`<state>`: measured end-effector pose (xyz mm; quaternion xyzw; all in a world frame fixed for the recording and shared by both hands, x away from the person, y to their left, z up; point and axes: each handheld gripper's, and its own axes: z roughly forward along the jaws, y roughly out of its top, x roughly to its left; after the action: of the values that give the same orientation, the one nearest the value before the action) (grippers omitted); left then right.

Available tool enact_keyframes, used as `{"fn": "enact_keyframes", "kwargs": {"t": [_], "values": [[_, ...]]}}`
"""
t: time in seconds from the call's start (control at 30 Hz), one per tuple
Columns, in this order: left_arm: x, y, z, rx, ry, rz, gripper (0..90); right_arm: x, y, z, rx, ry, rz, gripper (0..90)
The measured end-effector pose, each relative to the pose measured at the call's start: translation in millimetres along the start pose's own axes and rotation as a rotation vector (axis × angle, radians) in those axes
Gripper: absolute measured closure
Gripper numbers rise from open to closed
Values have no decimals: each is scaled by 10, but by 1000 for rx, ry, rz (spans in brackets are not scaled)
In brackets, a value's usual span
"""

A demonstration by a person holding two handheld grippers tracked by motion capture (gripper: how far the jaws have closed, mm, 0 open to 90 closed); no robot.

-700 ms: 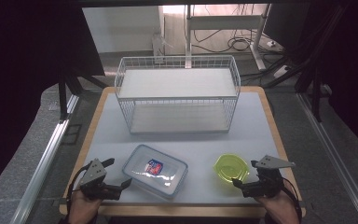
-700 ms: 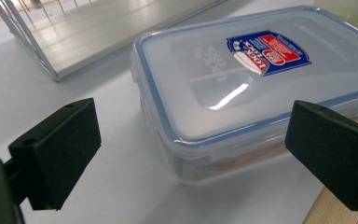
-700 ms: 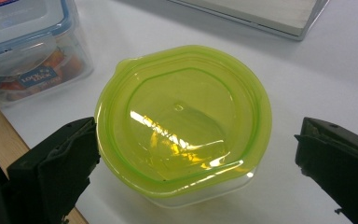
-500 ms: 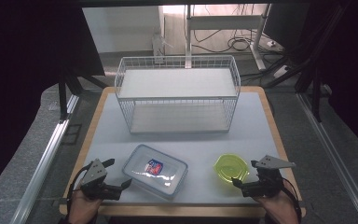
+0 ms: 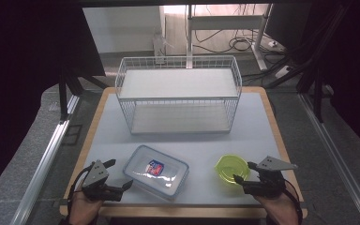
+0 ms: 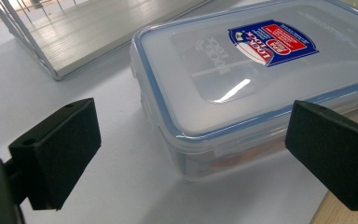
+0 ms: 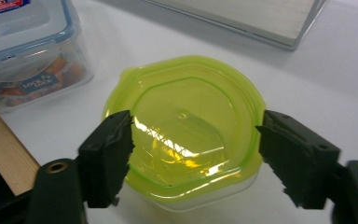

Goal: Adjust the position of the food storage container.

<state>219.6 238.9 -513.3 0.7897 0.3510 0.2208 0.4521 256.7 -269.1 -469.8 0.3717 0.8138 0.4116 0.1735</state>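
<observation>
The bench (image 5: pixel 262 136) has a pale blue-grey top framed by a light wooden edge. On it, the wire basket (image 5: pixel 178 96) is white, with a thin grid pattern of wires and whitish grey shelf boards. The rectangular container (image 5: pixel 155 171) is clear plastic with a frosted lid, a blue seal line running round its rim, and a label (image 6: pixel 272 42) in dark blue, red and white; orange shows through its side wall. The round container (image 5: pixel 232 168) is translucent yellow-green, with bright glints on its lid. The left hand-held gripper (image 5: pixel 117 176) and the right hand-held gripper (image 5: pixel 243 173) are black, each topped by a grey plate.
</observation>
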Motion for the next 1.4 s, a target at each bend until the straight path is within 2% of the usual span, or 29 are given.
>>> {"fn": "enact_keyframes", "kwargs": {"t": [0.03,0.07,0.1,0.2,0.23,0.33,0.37,0.43,0.53,0.73,0.83,0.97,1.17,1.27,1.4], "values": [[1,0,-1,-1,1,-2,33,23,22,-12,5,-2,-14,346],[4,-1,-2,-2,1,-3,33,23,22,-12,5,-2,-14,346],[6,-2,-1,-2,0,-6,33,58,48,-22,16,-8,-41,406],[6,-3,1,0,1,-5,33,99,74,-16,16,15,-46,484],[5,-3,1,0,1,-4,33,99,74,-16,16,15,-46,484],[4,-3,-1,-2,4,-2,33,189,112,39,43,26,-65,577],[5,-3,-2,-3,6,-2,33,189,112,39,43,26,-65,577],[12,-4,-8,-3,7,-4,34,245,132,85,68,61,-72,628],[24,-9,-10,-1,11,-6,35,285,146,113,77,75,-87,667],[25,-13,-3,5,11,-7,36,393,200,165,81,118,-123,813],[23,-12,-1,7,13,-5,38,442,198,240,96,139,-127,857],[25,-14,0,10,12,-5,39,471,196,307,107,148,-119,892],[18,-14,9,17,8,0,40,502,194,375,119,145,-122,900],[15,-14,15,21,8,2,41,487,174,422,138,132,-114,900],[11,-14,21,27,4,6,41,454,173,408,128,125,-101,900]]}}
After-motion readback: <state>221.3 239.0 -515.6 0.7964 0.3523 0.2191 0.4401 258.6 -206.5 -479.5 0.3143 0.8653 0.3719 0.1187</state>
